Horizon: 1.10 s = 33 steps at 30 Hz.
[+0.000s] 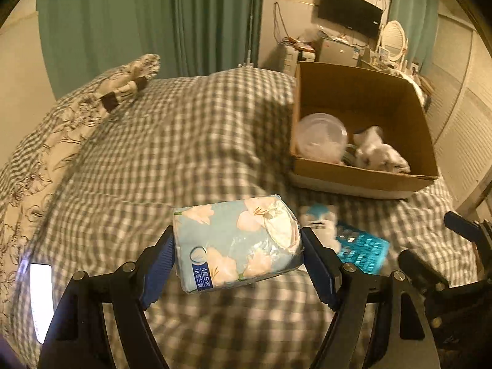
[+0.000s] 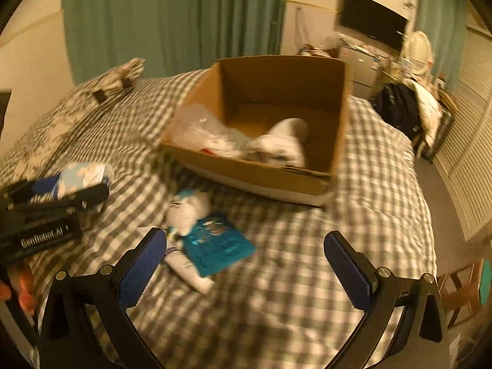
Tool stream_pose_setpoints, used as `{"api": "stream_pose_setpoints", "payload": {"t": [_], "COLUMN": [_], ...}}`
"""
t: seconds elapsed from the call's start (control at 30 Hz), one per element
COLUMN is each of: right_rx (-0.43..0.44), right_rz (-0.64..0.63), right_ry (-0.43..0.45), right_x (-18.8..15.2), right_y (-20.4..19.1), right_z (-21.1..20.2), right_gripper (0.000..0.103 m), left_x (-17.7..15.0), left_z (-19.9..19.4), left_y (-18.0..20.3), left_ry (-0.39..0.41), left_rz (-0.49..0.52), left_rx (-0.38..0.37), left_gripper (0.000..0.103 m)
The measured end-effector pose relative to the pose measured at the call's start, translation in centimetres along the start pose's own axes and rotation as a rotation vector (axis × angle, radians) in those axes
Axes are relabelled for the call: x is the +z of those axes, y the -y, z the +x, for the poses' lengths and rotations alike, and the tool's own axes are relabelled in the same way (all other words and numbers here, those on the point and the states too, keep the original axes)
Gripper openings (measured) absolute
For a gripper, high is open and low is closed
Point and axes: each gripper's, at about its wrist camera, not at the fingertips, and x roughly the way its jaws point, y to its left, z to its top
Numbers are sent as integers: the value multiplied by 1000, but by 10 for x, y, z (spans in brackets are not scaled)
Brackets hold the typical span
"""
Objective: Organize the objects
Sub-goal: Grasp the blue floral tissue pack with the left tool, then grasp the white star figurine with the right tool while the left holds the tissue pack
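Note:
My left gripper (image 1: 238, 246) is shut on a light-blue floral tissue pack (image 1: 236, 241) and holds it above the checked bed cover; the pack also shows in the right wrist view (image 2: 84, 175). My right gripper (image 2: 246, 255) is open and empty over the bed. A teal packet (image 2: 220, 247) and a white soft toy (image 2: 189, 209) lie on the cover just ahead of its left finger; both show in the left wrist view, the packet (image 1: 363, 249) and the toy (image 1: 318, 218). An open cardboard box (image 1: 363, 178) (image 2: 246, 175) stands farther back, holding a clear plastic tub (image 1: 321, 136) and white items (image 1: 379, 152).
A floral pillow (image 1: 52, 141) lies at the left of the bed. A lit phone (image 1: 40, 295) lies on the cover at the near left. Green curtains, a wall TV (image 1: 350, 10) and a cluttered desk stand behind. A dark bag (image 2: 396, 107) sits right of the bed.

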Motion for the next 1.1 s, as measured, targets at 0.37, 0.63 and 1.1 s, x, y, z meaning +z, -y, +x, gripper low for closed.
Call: {"api": "stream_pose_setpoints", "payload": {"t": [0.37, 0.63, 1.1], "right_rx": [-6, -76, 0], "right_rz": [-18, 41, 41], "right_ry": [-119, -226, -184], "right_x": [17, 19, 7], "right_y": [-51, -61, -54], "right_z": [75, 138, 101], "right_gripper": [90, 84, 50], "left_x": [3, 1, -6], "left_z": [17, 28, 13], "left_y": [-41, -49, -37], "left_ry": [7, -21, -9], "left_rz": [-74, -101, -49], "left_rx": [-3, -48, -49], "left_gripper": [80, 80, 80]}}
